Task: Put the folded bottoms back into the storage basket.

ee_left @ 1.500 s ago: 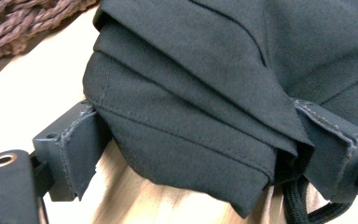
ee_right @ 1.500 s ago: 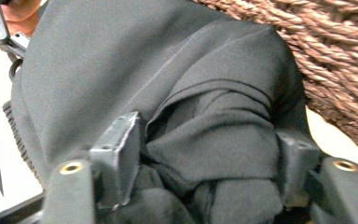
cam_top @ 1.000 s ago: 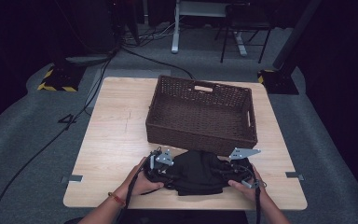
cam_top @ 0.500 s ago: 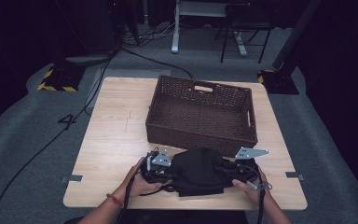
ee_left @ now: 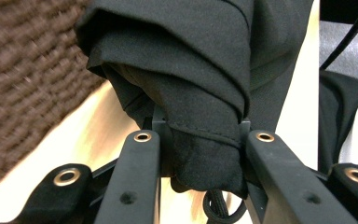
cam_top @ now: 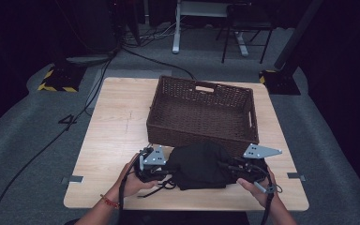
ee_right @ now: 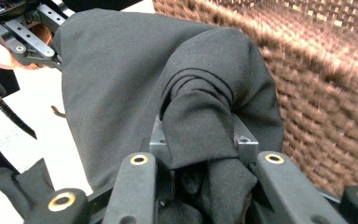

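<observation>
From the high view I see the bundled black cloth garment (cam_top: 201, 166) lying at the six o'clock edge of the pale wooden worktop (cam_top: 112, 126), its long axis running nine to three o'clock, just in front of the brown woven rectangular basket (cam_top: 201, 110) at twelve. My left gripper (cam_top: 161, 169) bites the bundle's nine o'clock end, my right gripper (cam_top: 229, 168) the three o'clock end.

The left gripper view gives me what the high view hides: the left gripper (ee_left: 200, 140) is pinching a folded, hemmed edge of the garment (ee_left: 186, 70), with a black drawstring cord (ee_left: 216, 207) dangling below. The right gripper view shows the right gripper (ee_right: 200, 140) pinching a twisted fold of the garment (ee_right: 121, 70), the basket's weave (ee_right: 317, 84) blurred at two o'clock.

The only writing I can read is a dark "4" on the grey carpet floor (cam_top: 68, 122) at nine o'clock.
</observation>
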Available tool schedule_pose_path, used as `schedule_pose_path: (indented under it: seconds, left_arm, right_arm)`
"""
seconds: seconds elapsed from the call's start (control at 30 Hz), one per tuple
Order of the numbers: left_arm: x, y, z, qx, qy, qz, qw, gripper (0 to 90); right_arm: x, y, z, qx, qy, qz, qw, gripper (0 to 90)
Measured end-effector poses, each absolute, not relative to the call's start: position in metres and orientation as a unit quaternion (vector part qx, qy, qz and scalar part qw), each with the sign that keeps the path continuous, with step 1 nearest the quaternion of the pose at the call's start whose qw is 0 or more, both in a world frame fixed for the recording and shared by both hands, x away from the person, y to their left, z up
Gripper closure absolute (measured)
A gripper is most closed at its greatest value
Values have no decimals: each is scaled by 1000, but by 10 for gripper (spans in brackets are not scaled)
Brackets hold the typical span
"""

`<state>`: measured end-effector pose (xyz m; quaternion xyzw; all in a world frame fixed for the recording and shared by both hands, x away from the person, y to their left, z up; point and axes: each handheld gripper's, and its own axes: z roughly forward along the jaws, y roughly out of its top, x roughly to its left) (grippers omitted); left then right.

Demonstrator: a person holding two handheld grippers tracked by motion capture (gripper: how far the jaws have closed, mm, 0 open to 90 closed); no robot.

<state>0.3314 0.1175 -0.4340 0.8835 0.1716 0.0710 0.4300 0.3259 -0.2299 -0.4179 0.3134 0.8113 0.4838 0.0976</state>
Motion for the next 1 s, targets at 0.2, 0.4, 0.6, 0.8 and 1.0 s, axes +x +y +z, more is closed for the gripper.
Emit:
schedule_pose_path:
  seconds: [0.2,0.4,0.6,0.8,1.0]
  left_arm:
    - [330,119,-399,877,159,96,443,743]
    - [334,119,-370,868,153,120,456,743]
    - [347,119,-344,859,152,141,467,743]
    - [356,119,-332,853,157,154,473,743]
    - [369,118,-317,849,162,173,473,743]
  right_arm:
    - [322,-231,-383,300,806,497,117,700]
    - [323,-233,-353,290,797,511,139,700]
    - [333,-231,-324,282,794,514,163,699]
    - [346,-228,-308,282,792,512,175,699]
    - [360,-224,-300,286,792,506,186,699]
